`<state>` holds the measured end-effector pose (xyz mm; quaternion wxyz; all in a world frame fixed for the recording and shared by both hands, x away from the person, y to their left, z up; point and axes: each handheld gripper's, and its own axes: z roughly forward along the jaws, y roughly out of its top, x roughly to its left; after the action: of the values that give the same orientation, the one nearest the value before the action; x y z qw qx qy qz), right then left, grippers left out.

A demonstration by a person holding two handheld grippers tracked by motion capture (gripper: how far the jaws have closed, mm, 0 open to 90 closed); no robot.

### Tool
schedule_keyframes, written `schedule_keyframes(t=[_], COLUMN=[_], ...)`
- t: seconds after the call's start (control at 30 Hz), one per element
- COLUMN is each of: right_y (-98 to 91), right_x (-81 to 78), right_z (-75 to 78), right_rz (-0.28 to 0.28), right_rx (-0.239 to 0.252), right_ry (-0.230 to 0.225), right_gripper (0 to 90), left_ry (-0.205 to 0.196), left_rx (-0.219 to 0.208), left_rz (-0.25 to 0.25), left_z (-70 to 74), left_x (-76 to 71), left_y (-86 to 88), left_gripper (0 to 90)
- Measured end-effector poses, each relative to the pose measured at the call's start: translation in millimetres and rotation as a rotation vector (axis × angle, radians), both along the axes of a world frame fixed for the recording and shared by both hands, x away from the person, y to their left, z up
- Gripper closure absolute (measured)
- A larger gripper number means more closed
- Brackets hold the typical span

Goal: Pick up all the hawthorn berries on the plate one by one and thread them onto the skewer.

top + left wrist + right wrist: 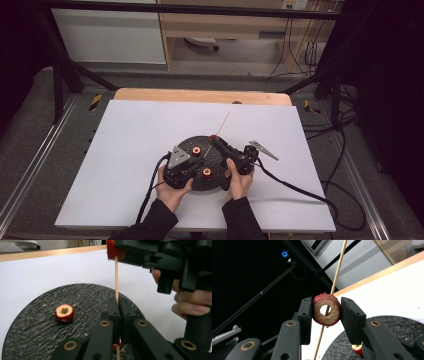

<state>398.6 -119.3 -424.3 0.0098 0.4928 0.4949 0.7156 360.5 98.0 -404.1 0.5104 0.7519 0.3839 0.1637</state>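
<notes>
fruit ring [326, 312] clamped between jaws, skewer [337, 272] through

You get soft, even light on the white worktop [150, 150], with faint shadows; corners at 10 and 2 o'clock go black, and close gripper parts blur.

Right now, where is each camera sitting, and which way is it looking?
High view: sits above the person's side of the table, looking forward and down; both hands and sleeves show.
Left gripper view: rides the left tongs, looking along them across the black plate; they pinch the skewer, and the other hand shows at right.
Right gripper view: rides the right tongs, tilted upward; they squeeze a cored red fruit ring.
Shared: both gripper views show that ring threaded on the skewer.
</notes>
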Motion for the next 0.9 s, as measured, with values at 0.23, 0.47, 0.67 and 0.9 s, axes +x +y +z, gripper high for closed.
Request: schedule_keyframes(t=[0.23, 0.47, 0.67, 0.9], right_y=[2.9, 0.6, -7.0, -17.7], right_x=[-5.0, -3.5, -1.0, 3.7], right_z=[-4.4, -2.0, 5.5, 11.9], right_rz=[0.021, 0.04, 0.049, 0.069], right_rx=[-0.031, -0.078, -0.157, -0.278], right_ry=[0.005, 0.015, 0.005, 0.01], right_gripper=[62.9, 53.4, 37.5, 15.9], left_ry=[0.004, 0.021, 0.022, 0.025], left_rx=[0.01, 0.009, 0.025, 0.054], left_rz=[-0.004, -0.025, -0.023, -0.033], left_z=[-1.0, -6.2, -9.7, -10.9], left_x=[1.7, 2.3, 0.4, -3.9], left_y=[-0.4, 4.4, 15.7, 32.6], left_gripper=[88.2, 88.3, 88.3, 88.2])
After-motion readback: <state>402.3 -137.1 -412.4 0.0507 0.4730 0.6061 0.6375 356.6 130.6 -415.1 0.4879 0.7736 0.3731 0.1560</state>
